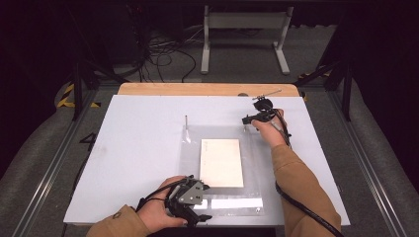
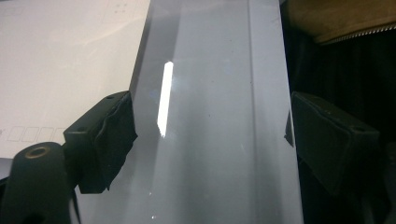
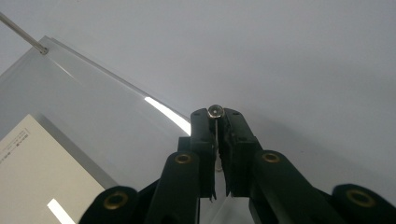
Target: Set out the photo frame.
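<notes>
Fingers (image 3: 205,140) of the right gripper (image 3: 216,140) are clenching a thin metal pin (image 3: 215,110) at the far right corner of the clear acrylic sheet (image 1: 249,148), a grip the right gripper view is showing up close while the high view is giving only the hand (image 1: 269,129) over that corner. Left gripper (image 2: 210,140) fingers are standing wide apart, released, straddling the sheet's near edge at the front of the white table (image 1: 138,148). High view is also showing a cream card (image 1: 222,162) lying under the sheet and a second pin (image 1: 186,121) standing upright at its far left corner.
</notes>
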`<state>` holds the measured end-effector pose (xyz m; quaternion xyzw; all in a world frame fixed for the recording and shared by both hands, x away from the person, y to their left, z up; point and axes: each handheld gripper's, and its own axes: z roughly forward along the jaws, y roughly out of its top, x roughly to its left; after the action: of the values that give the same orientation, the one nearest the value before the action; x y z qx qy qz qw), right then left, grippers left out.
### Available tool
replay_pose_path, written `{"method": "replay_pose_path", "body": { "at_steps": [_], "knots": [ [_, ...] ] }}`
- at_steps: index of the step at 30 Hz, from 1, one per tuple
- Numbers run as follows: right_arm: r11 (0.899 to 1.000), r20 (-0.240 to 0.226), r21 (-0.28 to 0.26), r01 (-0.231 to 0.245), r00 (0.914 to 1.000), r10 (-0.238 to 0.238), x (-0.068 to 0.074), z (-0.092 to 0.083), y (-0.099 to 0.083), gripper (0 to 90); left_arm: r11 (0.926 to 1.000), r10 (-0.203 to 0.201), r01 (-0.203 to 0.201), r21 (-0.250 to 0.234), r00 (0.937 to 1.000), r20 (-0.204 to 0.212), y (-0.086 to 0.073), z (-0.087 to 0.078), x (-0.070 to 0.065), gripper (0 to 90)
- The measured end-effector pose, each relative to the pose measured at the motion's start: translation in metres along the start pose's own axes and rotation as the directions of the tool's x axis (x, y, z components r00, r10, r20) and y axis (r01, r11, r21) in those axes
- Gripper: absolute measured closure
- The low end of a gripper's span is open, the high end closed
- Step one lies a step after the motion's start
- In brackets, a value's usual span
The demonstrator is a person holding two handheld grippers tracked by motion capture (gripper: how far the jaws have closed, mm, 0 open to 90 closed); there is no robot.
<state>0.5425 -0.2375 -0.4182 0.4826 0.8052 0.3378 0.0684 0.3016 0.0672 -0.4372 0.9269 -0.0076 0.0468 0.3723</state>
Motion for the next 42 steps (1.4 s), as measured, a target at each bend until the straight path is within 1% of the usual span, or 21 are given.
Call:
{"method": "replay_pose_path", "body": {
  "at_steps": [2,3,7,8,9,12,13,14,15,17,19,20,21,23,26,27,30,31,32,34,42],
  "knots": [
    [1.0,-0.003,-0.001,-0.003,1.0,0.003,-0.001,0.0,0.0,83.9,1.0,-0.006,0.006,0.001,1.0,0.003,0.0,-0.002,0.0,18.8],
    [1.0,-0.005,0.0,-0.004,1.0,0.004,-0.001,0.0,0.0,83.9,1.0,0.005,-0.005,-0.002,1.0,0.001,0.0,-0.003,0.001,19.4],
    [1.0,-0.014,-0.001,-0.009,0.9999,0.008,-0.002,0.0,0.0,83.8,0.9999,0.012,-0.012,-0.007,0.9999,-0.004,0.001,-0.004,-0.001,25.7],
    [1.0,-0.015,-0.001,-0.01,0.9998,0.01,-0.002,0.0,0.0,83.8,0.9994,0.031,-0.032,-0.012,0.9995,-0.008,0.001,-0.005,-0.001,26.7],
    [1.0,-0.017,-0.002,-0.011,0.9998,0.011,-0.002,0.001,0.0,83.7,0.9994,0.033,-0.033,-0.004,0.9993,-0.017,0.001,-0.005,-0.001,26.8],
    [1.0,-0.022,0.002,-0.013,0.9997,0.013,-0.003,0.001,0.0,83.6,0.9973,0.069,-0.067,0.029,0.9965,-0.048,0.002,-0.005,-0.003,27.1],
    [1.0,-0.023,0.003,-0.014,0.9996,0.014,-0.003,0.001,0.0,83.5,0.9973,0.069,-0.067,0.029,0.9965,-0.048,0.002,-0.005,-0.003,26.9],
    [1.0,-0.024,0.004,-0.015,0.9996,0.015,-0.003,0.001,0.0,83.5,0.9942,0.101,-0.098,0.044,0.9927,-0.066,0.003,-0.003,-0.005,26.8],
    [1.0,-0.024,0.005,-0.015,0.9996,0.015,-0.003,0.001,0.0,83.5,0.9942,0.101,-0.098,0.044,0.9927,-0.066,0.003,-0.003,-0.005,26.6],
    [1.0,-0.023,0.008,-0.017,0.9996,0.018,-0.003,0.001,0.0,83.5,0.9909,0.123,-0.117,0.067,0.9882,-0.092,0.003,0.0,-0.008,24.9],
    [1.0,-0.023,0.01,-0.023,0.9995,0.023,-0.003,0.001,0.0,83.5,0.985,0.148,-0.134,0.108,0.9799,-0.134,0.002,0.002,-0.01,23.2],
    [1.0,-0.023,0.008,-0.027,0.9994,0.027,-0.003,0.001,0.0,83.5,0.985,0.148,-0.134,0.108,0.9799,-0.134,0.002,0.002,-0.01,22.3],
    [1.0,-0.026,0.008,-0.029,0.9992,0.029,-0.004,0.001,0.0,83.4,0.9825,0.159,-0.141,0.122,0.9759,-0.15,0.001,0.003,-0.011,21.1],
    [1.0,-0.027,0.009,-0.027,0.9993,0.028,-0.004,0.001,0.0,83.4,0.9845,0.148,-0.131,0.116,0.9779,-0.148,0.001,0.004,-0.01,21.1],
    [1.0,-0.029,0.008,-0.03,0.9991,0.03,-0.004,0.001,0.0,83.3,0.9838,0.16,-0.146,0.105,0.9765,-0.144,0.002,0.002,-0.01,22.6],
    [0.999,-0.033,0.008,-0.031,0.999,0.031,-0.005,0.001,0.0,83.2,0.9823,0.17,-0.156,0.104,0.9741,-0.149,0.002,0.001,-0.01,24.0],
    [0.999,-0.038,0.005,-0.034,0.9987,0.035,-0.005,0.002,0.0,83.1,0.9824,0.176,-0.164,0.089,0.9734,-0.146,0.003,-0.002,-0.011,27.1],
    [0.999,-0.041,0.004,-0.037,0.9985,0.037,-0.006,0.002,0.0,83.1,0.982,0.183,-0.174,0.075,0.9719,-0.148,0.004,-0.004,-0.011,30.7],
    [0.999,-0.041,0.004,-0.037,0.9985,0.037,-0.006,0.002,0.0,83.1,0.9824,0.183,-0.174,0.067,0.972,-0.148,0.004,-0.005,-0.012,30.7],
    [0.999,-0.049,0.001,-0.04,0.998,0.04,-0.007,0.002,-0.001,83.0,0.982,0.189,-0.188,0.022,0.9698,-0.155,0.007,-0.013,-0.012,36.1],
    [0.998,-0.087,-0.02,-0.058,0.9946,0.056,-0.013,0.004,-0.003,82.9,0.9792,0.187,-0.198,-0.045,0.9653,-0.183,0.006,-0.03,-0.011,45.4]
  ]
}}
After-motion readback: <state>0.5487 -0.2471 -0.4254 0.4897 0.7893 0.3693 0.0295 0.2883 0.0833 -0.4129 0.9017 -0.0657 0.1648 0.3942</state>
